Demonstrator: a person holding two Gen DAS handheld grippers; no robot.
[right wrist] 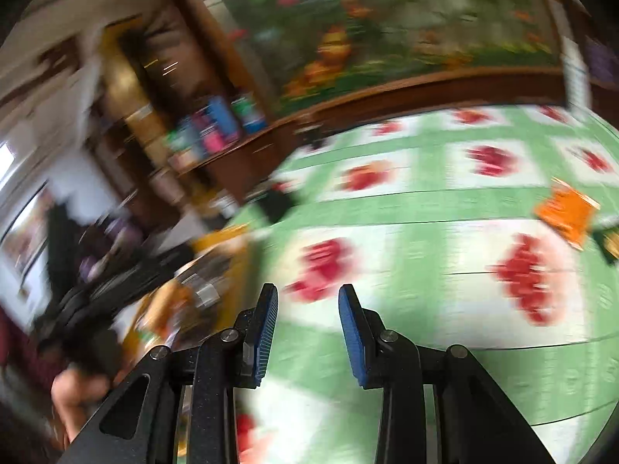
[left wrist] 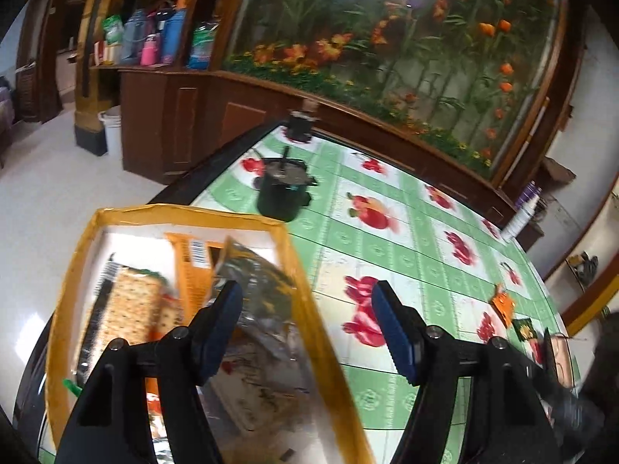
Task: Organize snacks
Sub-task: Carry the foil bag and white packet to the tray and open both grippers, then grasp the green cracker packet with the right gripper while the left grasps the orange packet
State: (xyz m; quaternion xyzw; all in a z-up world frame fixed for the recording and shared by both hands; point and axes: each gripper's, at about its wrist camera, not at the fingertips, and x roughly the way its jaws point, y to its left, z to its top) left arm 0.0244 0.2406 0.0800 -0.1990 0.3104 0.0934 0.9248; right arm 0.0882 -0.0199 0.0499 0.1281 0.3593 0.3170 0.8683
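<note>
Hovering over the near left part of the table (left wrist: 387,255), the left gripper (left wrist: 307,321) has its jaws spread wide with nothing between them; its left finger hangs above the yellow-rimmed box (left wrist: 305,301) and its right finger above the green-and-white fruit-print tablecloth (left wrist: 433,282). Inside the box lie a cracker packet (left wrist: 131,309) toward the left wall, an orange packet (left wrist: 193,270) standing against the far wall, and a crinkled dark foil packet (left wrist: 255,290) leaning across the middle, just under the left finger. Beyond the box's far right corner stands a black cup (left wrist: 282,189) with a utensil sticking out of it, and a second dark container (left wrist: 300,127) sits at the far edge of the table. Near the right edge lie a small orange snack packet (left wrist: 503,303) and, just beside it, a dark green one (left wrist: 524,328). The right wrist view is heavily blurred: the right gripper (right wrist: 307,332) is over the tablecloth near the table's middle, jaws parted and holding nothing. In that view the orange snack packet (right wrist: 566,216) lies toward the right edge, with the dark green packet's corner (right wrist: 609,245) touching or nearly touching it, and the box (right wrist: 228,239) appears as a yellow smear at the left.
</note>
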